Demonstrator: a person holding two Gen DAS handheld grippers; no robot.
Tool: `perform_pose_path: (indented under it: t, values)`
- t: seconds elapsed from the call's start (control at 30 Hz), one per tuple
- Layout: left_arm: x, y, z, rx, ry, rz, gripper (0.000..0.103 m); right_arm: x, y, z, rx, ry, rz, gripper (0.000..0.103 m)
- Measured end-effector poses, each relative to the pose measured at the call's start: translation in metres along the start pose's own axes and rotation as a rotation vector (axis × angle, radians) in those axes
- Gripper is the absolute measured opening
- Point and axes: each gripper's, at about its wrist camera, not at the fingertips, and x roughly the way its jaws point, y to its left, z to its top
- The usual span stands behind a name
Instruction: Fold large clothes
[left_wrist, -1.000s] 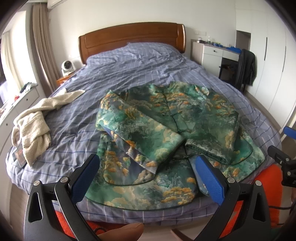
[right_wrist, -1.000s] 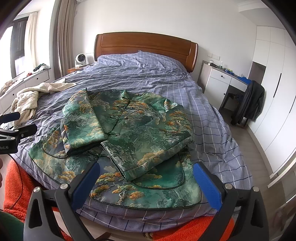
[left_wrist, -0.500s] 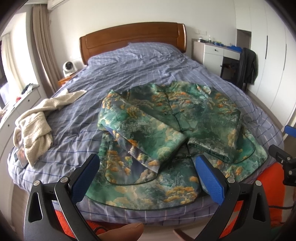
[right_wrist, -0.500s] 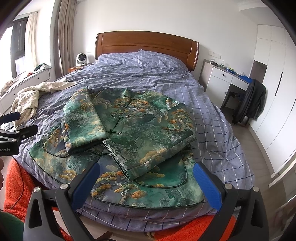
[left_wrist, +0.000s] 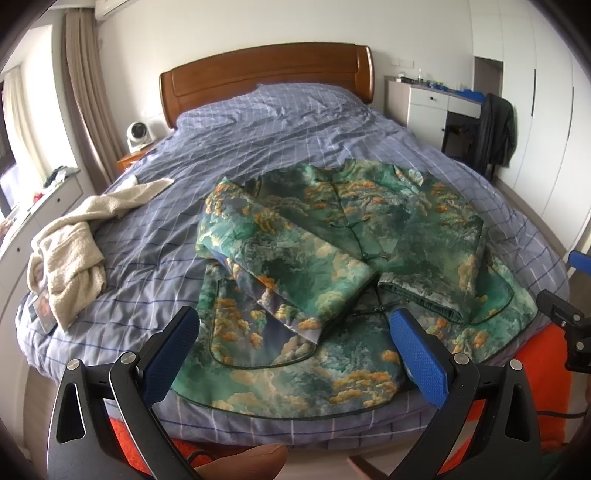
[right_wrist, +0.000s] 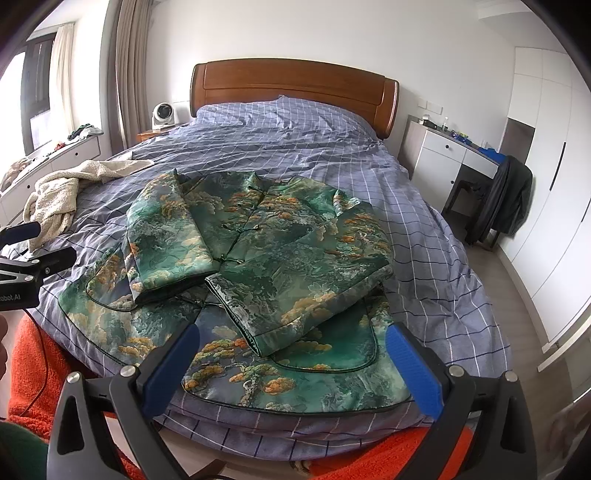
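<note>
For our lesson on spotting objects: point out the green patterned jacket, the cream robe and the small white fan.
green patterned jacket (left_wrist: 369, 236), left wrist view, on its buttoned front.
cream robe (left_wrist: 70, 258), left wrist view, on its bunched middle.
small white fan (right_wrist: 162, 112), right wrist view, on its round face.

A bedroom in soft daylight. A bed (right_wrist: 424, 229) with a blue checked cover fills the middle, its curved wooden headboard (right_wrist: 295, 86) against a plain white wall (right_wrist: 332, 33). At the headboard's left end a small white fan (right_wrist: 162, 114) sits on a wooden nightstand (left_wrist: 131, 160). Along the left wall — a window (right_wrist: 35, 96) with beige curtains (right_wrist: 131, 70) above a low white drawer unit (right_wrist: 74, 151). On the right, a white desk (right_wrist: 447, 155), a chair draped with a dark jacket (right_wrist: 506, 199), and tall white wardrobes (right_wrist: 554, 184). Pale wood floor (right_wrist: 524, 314) — orange rug (right_wrist: 388, 458) at the foot.
</note>
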Motion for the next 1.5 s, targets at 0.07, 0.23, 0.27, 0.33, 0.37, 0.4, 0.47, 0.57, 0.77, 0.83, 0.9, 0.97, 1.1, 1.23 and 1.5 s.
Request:
perform_pose_path:
  t: [0.07,0.23,0.27,0.33,0.37,0.4,0.47,0.57,0.77,0.83,0.9,0.97,1.1,1.23,1.5]
  values:
    - [0.000,0.000,0.000,0.000,-0.001,0.003,0.103,0.000,0.000,0.000,-0.001,0.001,0.002,0.103]
    - [0.001,0.001,0.001,-0.004,-0.001,0.000,0.103,0.001,0.001,0.000,0.001,0.000,0.001,0.103]
    - [0.001,0.001,0.001,-0.002,-0.001,-0.001,0.103,0.001,0.001,0.000,0.000,-0.003,-0.002,0.103]
    - [0.001,0.001,0.000,-0.001,-0.001,-0.003,0.103,0.001,0.001,-0.001,0.000,-0.006,-0.007,0.103]
    - [0.001,0.000,0.000,0.000,0.000,-0.005,0.103,0.001,0.000,-0.001,0.000,-0.005,-0.009,0.103]
    - [0.001,0.000,0.000,-0.001,0.000,-0.005,0.103,0.001,0.000,-0.001,0.002,-0.003,-0.010,0.103]
    - [0.001,0.000,0.000,0.001,0.002,-0.003,0.103,0.003,0.000,-0.001,0.005,0.001,-0.010,0.103]
    - [0.001,-0.001,-0.001,0.006,0.000,0.013,0.103,0.003,0.000,-0.001,0.003,-0.001,-0.001,0.102]
    - [0.004,0.002,-0.004,0.001,0.011,0.024,0.103,0.006,0.004,0.001,-0.037,-0.015,0.052,0.103]
    - [0.004,0.003,-0.005,0.000,0.013,0.029,0.103,0.015,0.008,0.003,-0.077,-0.014,0.101,0.103]
    - [0.005,0.004,-0.006,-0.002,0.011,0.031,0.103,0.033,0.016,0.002,-0.153,0.004,0.124,0.103]
    - [0.004,0.004,-0.006,0.000,0.008,0.041,0.103,0.067,0.027,-0.003,-0.255,0.040,0.120,0.103]
    - [0.000,0.009,-0.008,-0.004,0.002,0.066,0.103,0.121,0.044,-0.007,-0.359,0.076,0.089,0.102]
    - [0.002,0.019,-0.012,-0.029,0.023,0.095,0.103,0.175,0.057,-0.012,-0.399,0.153,0.123,0.087]
    - [0.015,0.024,-0.024,-0.002,0.058,0.152,0.103,0.111,-0.036,0.037,-0.025,0.034,0.131,0.014]
